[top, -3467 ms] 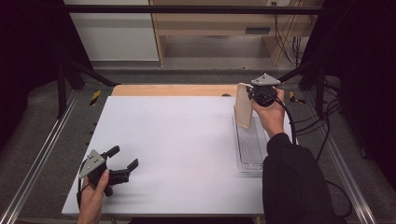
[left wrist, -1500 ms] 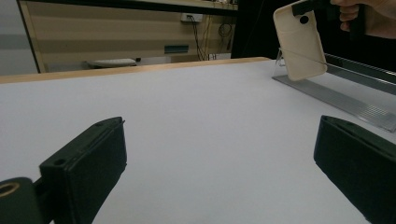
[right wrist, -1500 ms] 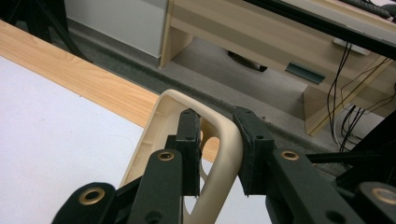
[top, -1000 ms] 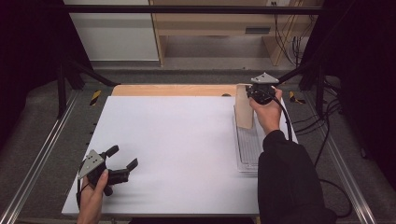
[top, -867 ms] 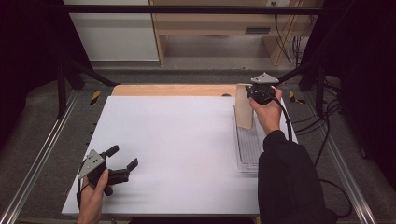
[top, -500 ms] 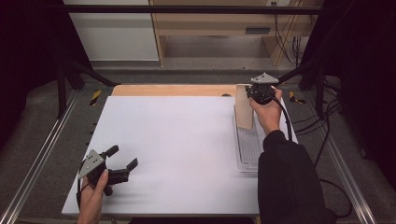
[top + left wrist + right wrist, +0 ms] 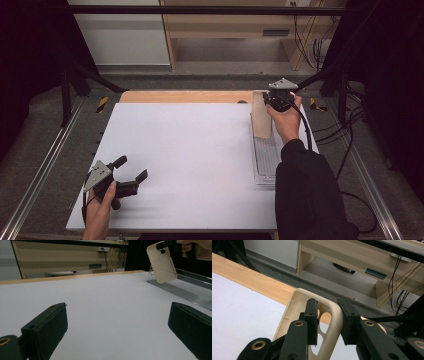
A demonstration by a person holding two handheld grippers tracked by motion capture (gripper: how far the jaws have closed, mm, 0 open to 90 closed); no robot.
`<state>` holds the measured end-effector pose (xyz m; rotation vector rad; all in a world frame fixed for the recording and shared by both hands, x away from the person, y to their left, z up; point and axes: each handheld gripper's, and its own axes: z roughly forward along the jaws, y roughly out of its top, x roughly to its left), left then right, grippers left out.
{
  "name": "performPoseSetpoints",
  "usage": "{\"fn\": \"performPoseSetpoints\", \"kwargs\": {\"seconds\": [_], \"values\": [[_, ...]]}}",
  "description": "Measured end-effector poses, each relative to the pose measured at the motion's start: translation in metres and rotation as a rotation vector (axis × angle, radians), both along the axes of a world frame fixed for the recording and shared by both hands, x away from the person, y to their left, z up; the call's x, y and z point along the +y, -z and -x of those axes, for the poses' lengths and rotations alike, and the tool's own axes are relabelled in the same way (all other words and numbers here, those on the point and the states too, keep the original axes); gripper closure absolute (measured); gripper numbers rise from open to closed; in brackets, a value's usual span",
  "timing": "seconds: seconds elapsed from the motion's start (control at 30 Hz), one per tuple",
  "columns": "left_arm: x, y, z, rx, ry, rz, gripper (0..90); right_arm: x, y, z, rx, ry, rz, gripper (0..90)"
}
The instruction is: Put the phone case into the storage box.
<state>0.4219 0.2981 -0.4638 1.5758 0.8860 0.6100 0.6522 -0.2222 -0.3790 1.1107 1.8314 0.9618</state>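
My right gripper clamps the case by its rim: light, thin, slick plastic, likely flexing. Left gripper jaws apart over the surface.

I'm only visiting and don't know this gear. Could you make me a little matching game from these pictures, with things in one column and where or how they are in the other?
Things:
1. left gripper
2. right gripper
3. beige phone case
4. clear tray

States:
A. flat on the table's right side
B. held up by one top corner
C. jaws wide apart, nothing between them
D. jaws clamped on a rim

Pairs: 1-C, 2-D, 3-B, 4-A
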Motion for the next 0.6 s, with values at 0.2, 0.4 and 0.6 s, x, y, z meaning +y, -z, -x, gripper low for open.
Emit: {"fn": "performPoseSetpoints", "kwargs": {"seconds": [0.2,0.4,0.6], "values": [[0.0003,-0.0003,0.0002,-0.004,-0.005,0.008,2.0,-0.0006,0.0005,-0.0010,0.005,0.007,-0.007,70.3],[-0.0003,-0.0003,0.0003,-0.003,-0.002,0.004,2.0,-0.0023,0.0007,-0.0022,0.012,0.009,-0.042,70.2],[-0.0002,0.0001,0.0001,-0.001,-0.001,0.006,2.0,-0.0036,0.0008,-0.0030,0.014,0.013,-0.044,70.2]]}}
